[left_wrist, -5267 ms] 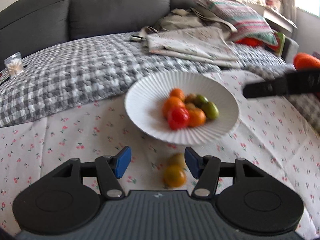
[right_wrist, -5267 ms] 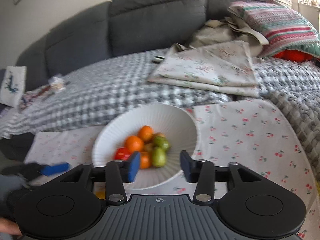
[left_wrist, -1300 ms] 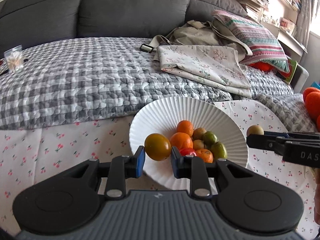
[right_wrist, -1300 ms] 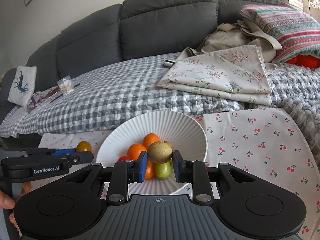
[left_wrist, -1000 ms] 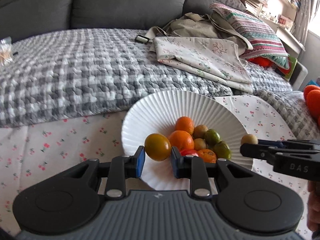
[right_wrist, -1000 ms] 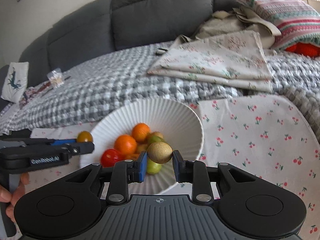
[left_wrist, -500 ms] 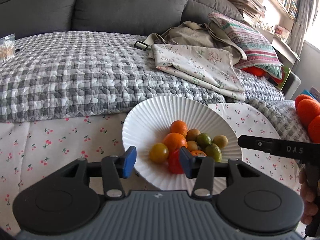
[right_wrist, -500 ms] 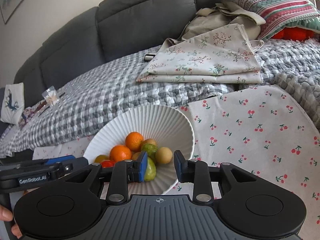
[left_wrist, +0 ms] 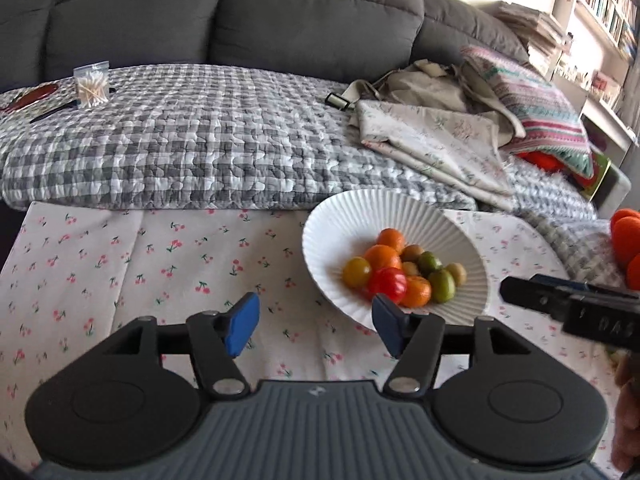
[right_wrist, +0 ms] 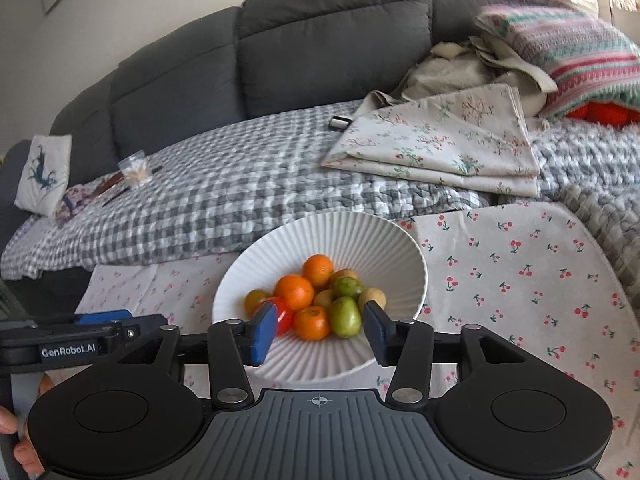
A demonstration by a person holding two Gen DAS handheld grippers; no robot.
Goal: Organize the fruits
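The fruits [right_wrist: 316, 300] sit piled in the white ribbed bowl [right_wrist: 360, 236] at the frame's centre, on the cherry-print cloth [right_wrist: 520, 280]. Both claws gape empty: the right claw [right_wrist: 318, 334] low before the bowl, the left claw [left_wrist: 316, 326] lower centre in its own view.

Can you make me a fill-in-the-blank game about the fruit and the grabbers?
1. All the fruit sits in a white ribbed ____.
2. The left gripper and the right gripper are both ____ and hold nothing.
3. The shiniest fruit, a tomato, is colored ____.
4. The cloth under the bowl is printed with little ____.

Missing words: bowl; open; red; cherries
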